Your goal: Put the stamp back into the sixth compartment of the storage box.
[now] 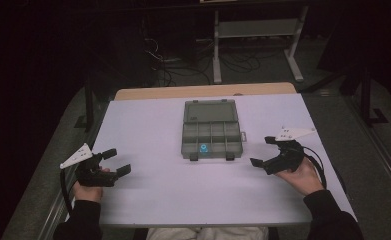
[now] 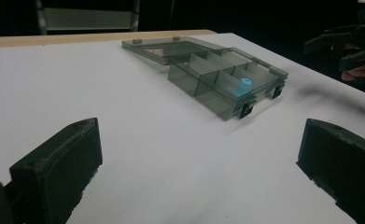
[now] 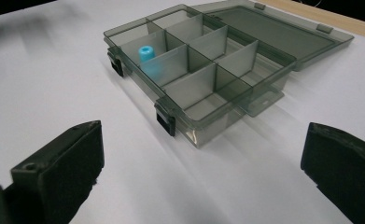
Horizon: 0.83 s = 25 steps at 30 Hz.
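The person wears dark long sleeves [image 1: 328, 212] that reach the wrists, and pale trousers [image 1: 203, 233] show at the near edge of the table. Each hand carries a black two-jaw tool: the left gripper [image 1: 117, 161] and the right gripper [image 1: 263, 151] both have blocky, matt black jaws with squared ends, and a small round hole marks the top of one jaw in the right gripper view. A pale grey three-cornered plate [image 1: 77, 155] sits on top of each gripper, and a black cable [image 1: 63, 187] loops from the body of each.
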Tool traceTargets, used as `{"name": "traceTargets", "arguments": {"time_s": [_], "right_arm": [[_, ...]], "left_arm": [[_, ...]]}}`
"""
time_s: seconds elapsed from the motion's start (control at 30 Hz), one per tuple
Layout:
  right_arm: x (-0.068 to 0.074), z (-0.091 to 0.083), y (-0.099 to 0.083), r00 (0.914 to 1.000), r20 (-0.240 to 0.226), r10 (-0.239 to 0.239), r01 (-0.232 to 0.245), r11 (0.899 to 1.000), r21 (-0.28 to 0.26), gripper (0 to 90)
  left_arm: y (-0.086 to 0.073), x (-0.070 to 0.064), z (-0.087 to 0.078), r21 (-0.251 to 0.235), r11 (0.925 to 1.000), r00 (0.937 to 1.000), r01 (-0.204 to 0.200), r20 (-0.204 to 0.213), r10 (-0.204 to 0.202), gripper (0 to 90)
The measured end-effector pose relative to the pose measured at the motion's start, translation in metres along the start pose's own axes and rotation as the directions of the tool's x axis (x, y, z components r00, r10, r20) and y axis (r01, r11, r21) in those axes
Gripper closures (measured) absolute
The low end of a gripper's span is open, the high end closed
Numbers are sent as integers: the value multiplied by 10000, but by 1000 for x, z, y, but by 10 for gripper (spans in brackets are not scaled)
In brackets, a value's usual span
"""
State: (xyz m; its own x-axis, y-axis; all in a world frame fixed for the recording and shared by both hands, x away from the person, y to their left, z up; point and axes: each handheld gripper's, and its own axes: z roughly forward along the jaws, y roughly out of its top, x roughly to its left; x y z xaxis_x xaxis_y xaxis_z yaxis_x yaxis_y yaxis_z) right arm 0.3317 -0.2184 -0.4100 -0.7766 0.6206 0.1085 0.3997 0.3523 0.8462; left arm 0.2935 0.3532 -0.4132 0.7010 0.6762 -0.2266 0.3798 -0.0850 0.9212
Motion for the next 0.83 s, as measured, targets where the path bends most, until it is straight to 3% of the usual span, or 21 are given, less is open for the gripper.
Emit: {"name": "traceTargets", "arguments": {"time_s": [0.63,0.83], "right_arm": [[-13,-34,-36,9953,702,673,-592,9920,-1112,0],[-15,-37,-41,9937,723,857,-754,9881,-1344,0]], "left_arm": [[0,0,0,4,10000,10000,-7,-8,7,0],[0,0,0,-15,10000,10000,-38,-3,38,0]]}}
